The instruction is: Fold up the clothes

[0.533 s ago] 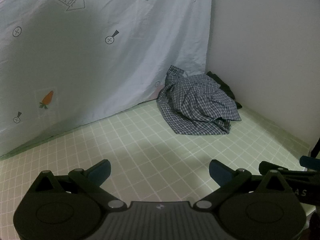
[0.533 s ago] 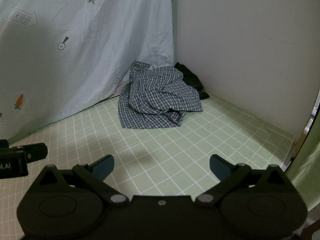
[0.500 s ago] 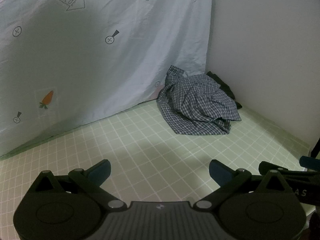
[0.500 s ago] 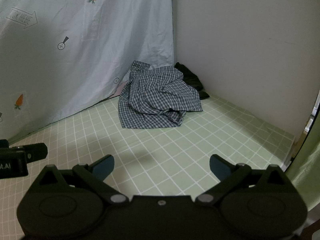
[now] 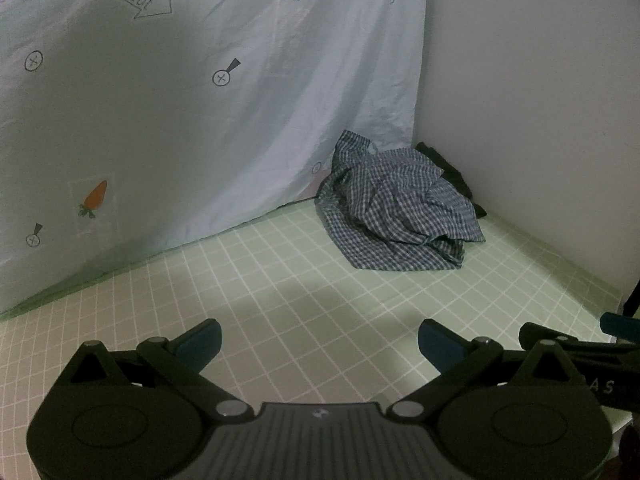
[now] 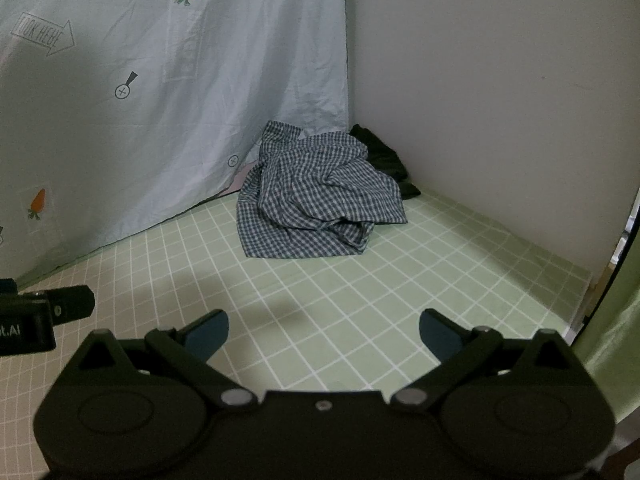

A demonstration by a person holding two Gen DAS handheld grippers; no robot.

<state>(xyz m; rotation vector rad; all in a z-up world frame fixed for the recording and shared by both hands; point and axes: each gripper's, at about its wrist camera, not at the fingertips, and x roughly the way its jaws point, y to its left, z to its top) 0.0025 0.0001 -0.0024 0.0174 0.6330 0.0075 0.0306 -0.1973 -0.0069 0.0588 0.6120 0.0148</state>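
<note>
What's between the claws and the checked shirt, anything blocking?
Nothing visible. Bare green grid mat runs from both open claws, left claw and right claw, to the crumpled checked shirt. A dark garment lies behind it, by the wall.

Low wrist views, both toward checked garment (image 5: 394,208).

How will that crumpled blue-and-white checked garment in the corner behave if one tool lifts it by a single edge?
The crumpled blue-and-white checked garment is probably floppy: it lies in soft folds, so it should drape and unfurl when lifted. It looks like thin woven cloth, so likely light. Pushed, it would probably bunch on the green gridded mat rather than slide whole. The dark cloth behind may snag and come along.
</note>
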